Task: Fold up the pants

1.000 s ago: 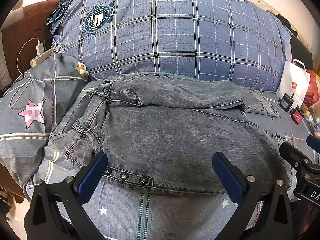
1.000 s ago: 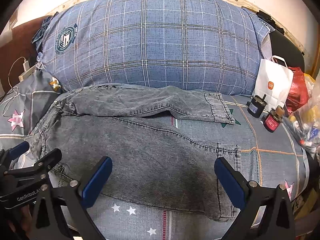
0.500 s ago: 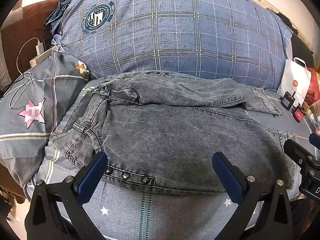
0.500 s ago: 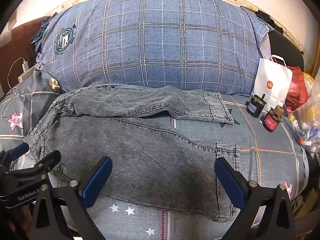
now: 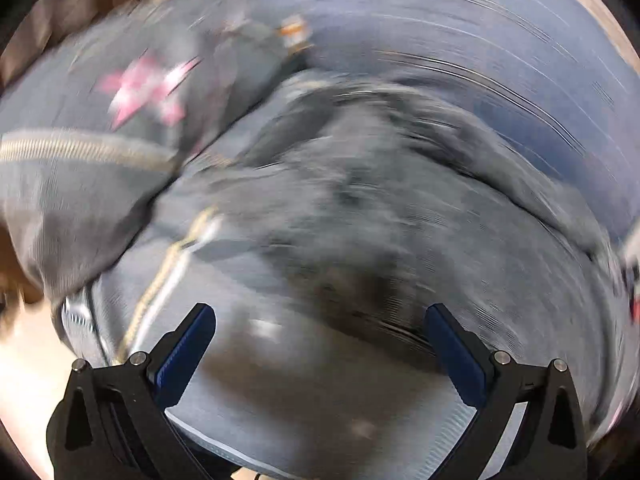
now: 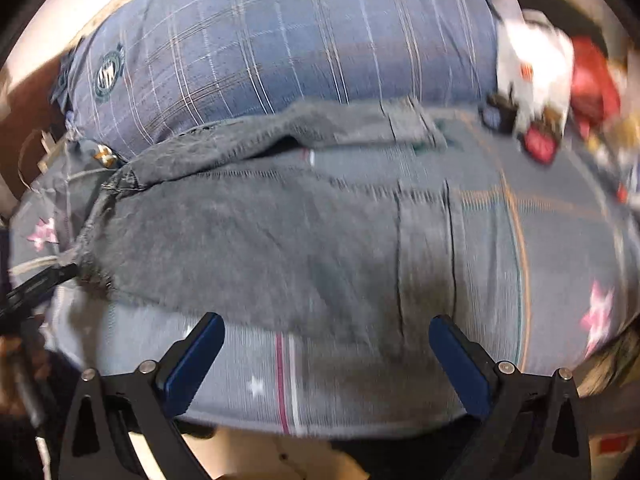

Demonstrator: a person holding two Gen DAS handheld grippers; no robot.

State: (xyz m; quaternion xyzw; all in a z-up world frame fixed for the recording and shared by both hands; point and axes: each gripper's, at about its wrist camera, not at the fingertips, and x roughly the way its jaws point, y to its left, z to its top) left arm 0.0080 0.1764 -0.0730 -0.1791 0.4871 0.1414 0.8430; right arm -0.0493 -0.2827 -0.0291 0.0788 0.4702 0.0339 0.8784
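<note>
Grey denim pants (image 6: 260, 232) lie spread across the bed, waist at the left, both legs running right, the far leg against the big pillow. They show blurred in the left wrist view (image 5: 360, 208). My left gripper (image 5: 320, 344) is open and empty, over the bedsheet just short of the pants' near edge. My right gripper (image 6: 326, 356) is open and empty, near the front edge of the bed, just short of the near leg's hem (image 6: 424, 240).
A large blue plaid pillow (image 6: 300, 48) lies behind the pants. A grey pillow with a pink star (image 5: 100, 132) sits at the left. A white paper bag (image 6: 536, 68), a red bag (image 6: 592, 80) and small jars (image 6: 540, 144) crowd the right. The bed's front edge (image 6: 320, 428) is close.
Both views have swung and are now blurred by motion. The left view has turned left toward the star pillow. The right view has tilted and pulled back toward the bed's front edge. Both grippers stay open.
</note>
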